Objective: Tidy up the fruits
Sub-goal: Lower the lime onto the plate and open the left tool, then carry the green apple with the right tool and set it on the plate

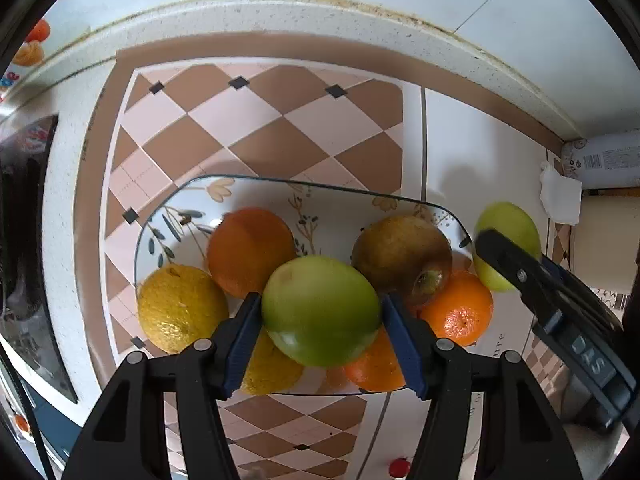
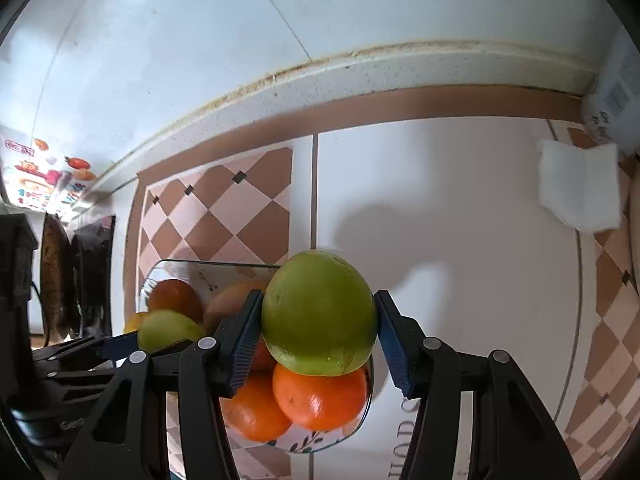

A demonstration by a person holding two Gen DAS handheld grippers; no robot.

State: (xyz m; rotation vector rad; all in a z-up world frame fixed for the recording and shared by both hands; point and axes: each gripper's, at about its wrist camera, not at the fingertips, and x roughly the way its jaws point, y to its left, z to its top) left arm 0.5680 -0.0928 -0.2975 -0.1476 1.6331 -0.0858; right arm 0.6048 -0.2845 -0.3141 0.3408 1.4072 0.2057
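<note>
My left gripper [image 1: 320,302] is shut on a green apple [image 1: 316,320], blue pads pressed to both its sides. It hangs over a flower-patterned bowl [image 1: 320,187] that holds oranges [image 1: 250,248], a lemon [image 1: 180,308] and a brownish fruit [image 1: 400,256]. My right gripper [image 2: 318,314] is shut on a second green apple [image 2: 320,300], over the bowl's right rim [image 2: 216,266] and above an orange [image 2: 320,396]. In the left wrist view the right gripper [image 1: 498,242] and its apple [image 1: 514,220] sit just right of the bowl. The right wrist view has the left gripper [image 2: 160,338] and its apple [image 2: 166,326] at lower left.
The bowl stands on a checkered brown-and-pink mat [image 1: 260,128] on a white counter against a tiled wall. A white cloth [image 2: 576,188] lies at the back right beside a printed packet [image 1: 608,156]. Dark appliances [image 2: 60,272] stand along the left. A small red object [image 1: 399,467] lies near the front.
</note>
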